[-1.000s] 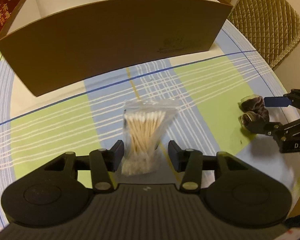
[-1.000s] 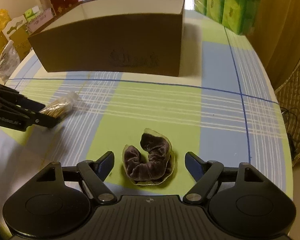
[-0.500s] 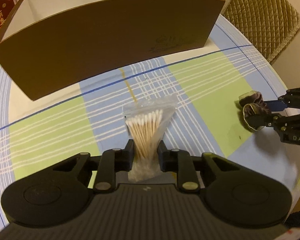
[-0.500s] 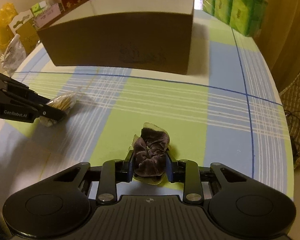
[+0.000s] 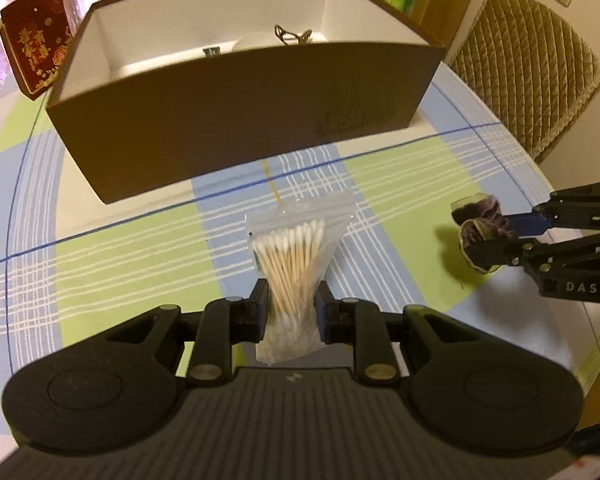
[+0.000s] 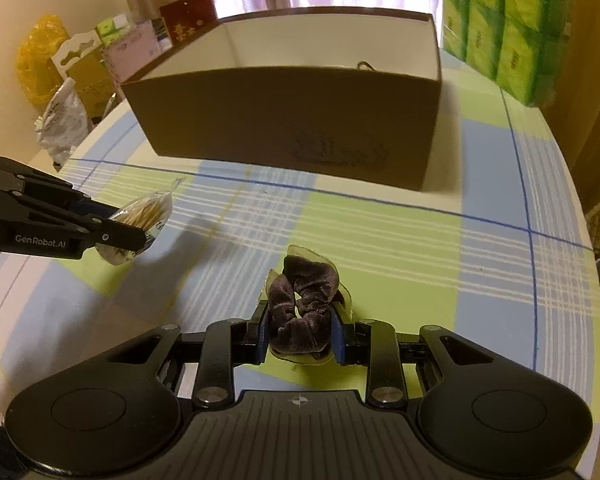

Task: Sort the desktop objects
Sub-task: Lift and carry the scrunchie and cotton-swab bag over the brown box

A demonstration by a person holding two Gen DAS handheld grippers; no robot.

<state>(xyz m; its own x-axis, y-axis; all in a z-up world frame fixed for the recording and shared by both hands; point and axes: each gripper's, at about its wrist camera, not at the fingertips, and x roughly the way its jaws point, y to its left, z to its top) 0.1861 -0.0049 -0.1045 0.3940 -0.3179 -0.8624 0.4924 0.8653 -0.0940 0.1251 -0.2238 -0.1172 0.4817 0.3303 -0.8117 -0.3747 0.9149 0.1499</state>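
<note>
Left gripper [image 5: 291,307] jaws clamp the bag of cotton swabs [image 5: 296,264] at lower centre, long axis running up-frame, swab tips toward the brown box [image 5: 236,120]. Right gripper [image 6: 300,334] jaws pinch the dark velvet scrunchie [image 6: 302,310] at lower centre. Legible: "GenRobot.AI" on left gripper, "DAS" on right

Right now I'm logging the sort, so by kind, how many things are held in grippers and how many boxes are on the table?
Bag of cotton swabs, in the left gripper: 1
Velvet scrunchie, in the right gripper: 1
Brown box: 1
Total: 3
</note>
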